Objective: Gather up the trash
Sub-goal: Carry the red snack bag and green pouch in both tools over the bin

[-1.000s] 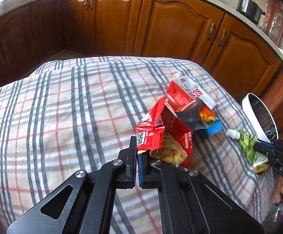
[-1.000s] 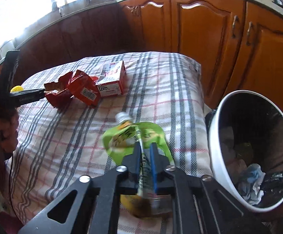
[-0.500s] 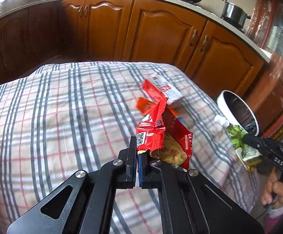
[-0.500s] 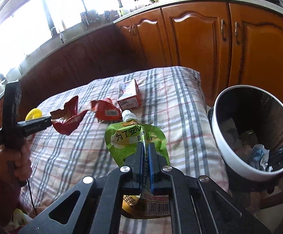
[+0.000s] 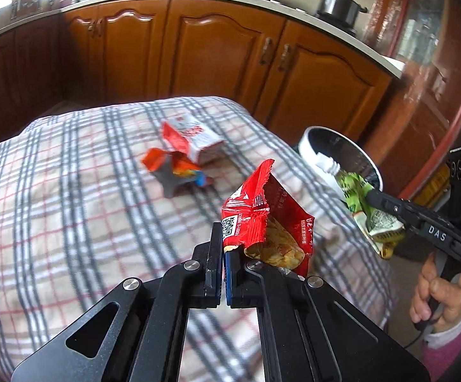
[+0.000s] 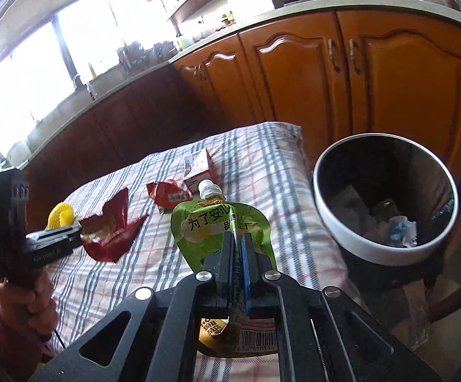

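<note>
My tabletop is draped in a plaid cloth, white with grey and red stripes, hanging over its edges. Toward the far end a small red and white carton lies on its side. Just beside it, nearer me, sits a crumpled orange wrapper; the two look close to touching. At the left edge a yellow mesh ball rests on the cloth
</note>
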A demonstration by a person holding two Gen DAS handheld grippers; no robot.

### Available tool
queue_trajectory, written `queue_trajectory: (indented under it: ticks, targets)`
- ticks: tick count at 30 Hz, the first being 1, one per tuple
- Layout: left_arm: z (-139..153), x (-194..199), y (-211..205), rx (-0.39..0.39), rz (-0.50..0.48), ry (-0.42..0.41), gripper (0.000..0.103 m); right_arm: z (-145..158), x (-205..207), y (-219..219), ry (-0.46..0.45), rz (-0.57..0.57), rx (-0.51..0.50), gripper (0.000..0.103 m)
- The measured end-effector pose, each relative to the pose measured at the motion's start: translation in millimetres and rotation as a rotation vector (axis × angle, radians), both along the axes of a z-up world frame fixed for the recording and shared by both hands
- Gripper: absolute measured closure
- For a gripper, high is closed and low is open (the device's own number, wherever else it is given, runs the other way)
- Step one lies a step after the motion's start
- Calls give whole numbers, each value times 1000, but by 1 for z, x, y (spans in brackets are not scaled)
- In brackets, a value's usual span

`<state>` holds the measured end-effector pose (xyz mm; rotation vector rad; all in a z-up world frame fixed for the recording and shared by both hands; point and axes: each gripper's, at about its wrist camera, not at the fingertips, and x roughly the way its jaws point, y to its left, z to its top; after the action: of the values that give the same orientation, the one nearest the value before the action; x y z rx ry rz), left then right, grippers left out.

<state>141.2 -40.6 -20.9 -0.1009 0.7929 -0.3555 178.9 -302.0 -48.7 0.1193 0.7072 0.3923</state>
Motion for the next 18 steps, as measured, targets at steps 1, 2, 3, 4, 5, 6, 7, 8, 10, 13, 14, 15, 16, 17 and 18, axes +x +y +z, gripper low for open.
queue_trajectory:
  ticks: [1,2,3,4,5,6,7,8,10,13,14,15,16,17,18]
  targets:
    - [0,0,-5,-1,-11,2,103,1,-2,-3,-3,-6,3,99]
    - [0,0,-11,0,-22,3,103,3,-4,-7,-7,-14,7,99]
    - [0,0,-16,1,-31,3,103,4,-5,-11,-10,-22,9,99]
    - [0,0,-22,1,-43,3,103,4,-7,-14,-13,-32,10,99]
    - [1,0,-26,1,-51,4,103,5,-7,-17,-14,-37,13,99]
    - [1,0,-30,2,-58,3,103,6,-8,-20,-15,-43,18,99]
    - [1,0,-34,4,-65,2,103,6,-8,-23,-16,-51,21,99]
    - [1,0,-39,4,-74,2,103,7,-9,-27,-19,-59,23,99]
    - [1,0,-46,5,-86,2,103,8,-11,-32,-23,-70,28,99]
    - [2,2,-54,4,-101,4,103,9,-12,-39,-27,-83,32,99]
    - [2,3,-57,5,-106,4,103,9,-12,-42,-29,-88,35,99]
    - [3,4,-60,5,-110,4,103,10,-12,-44,-30,-92,37,99]
    - [3,5,-62,5,-115,4,103,10,-12,-46,-31,-96,39,99]
    - [4,6,-65,6,-120,4,103,10,-12,-48,-32,-102,41,99]
    - [4,7,-68,6,-123,2,103,10,-12,-50,-32,-106,42,99]
